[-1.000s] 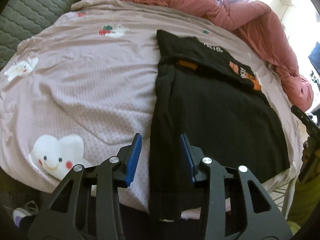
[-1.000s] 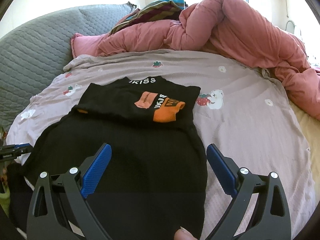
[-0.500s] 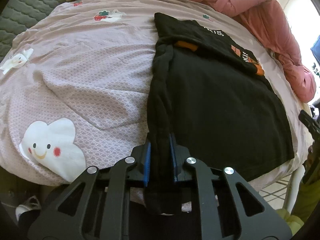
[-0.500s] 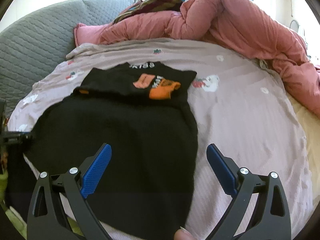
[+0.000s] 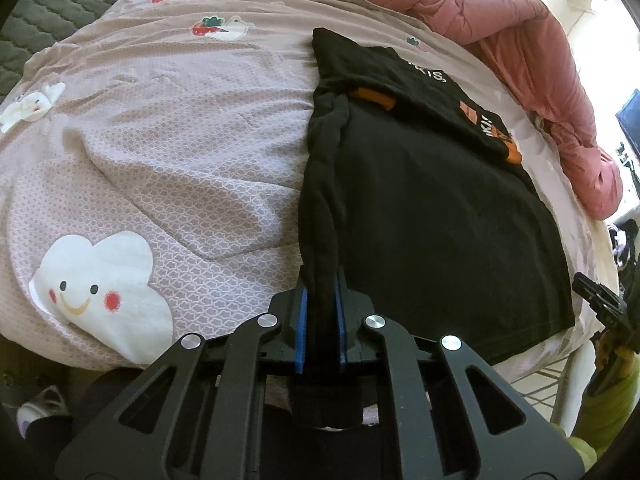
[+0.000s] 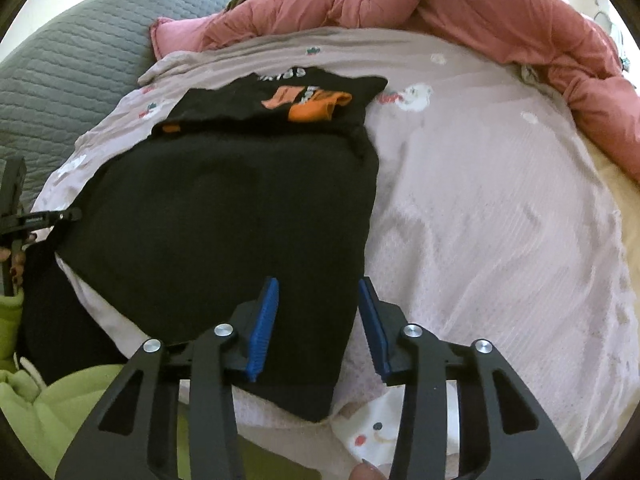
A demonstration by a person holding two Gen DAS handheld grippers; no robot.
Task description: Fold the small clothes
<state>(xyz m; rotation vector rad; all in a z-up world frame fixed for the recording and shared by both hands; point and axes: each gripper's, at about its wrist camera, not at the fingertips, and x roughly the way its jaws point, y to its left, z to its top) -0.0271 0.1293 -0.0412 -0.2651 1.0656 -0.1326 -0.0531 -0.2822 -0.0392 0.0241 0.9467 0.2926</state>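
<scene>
Black t-shirt (image 5: 432, 208) flat on bed (image 5: 168, 128), partly folded.
Far end doubled over, orange print and white letters showing; left edge bunched into a ridge; near hem hangs over the bed's edge.

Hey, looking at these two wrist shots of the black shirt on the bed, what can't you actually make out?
- Left wrist view: the black shirt hem corner in the left gripper, hidden by its blue pads.
- Right wrist view: the white lettering near the shirt's far edge, blurred, unreadable.
- Right wrist view: whether the closing right gripper touches the cloth between its pads.
</scene>
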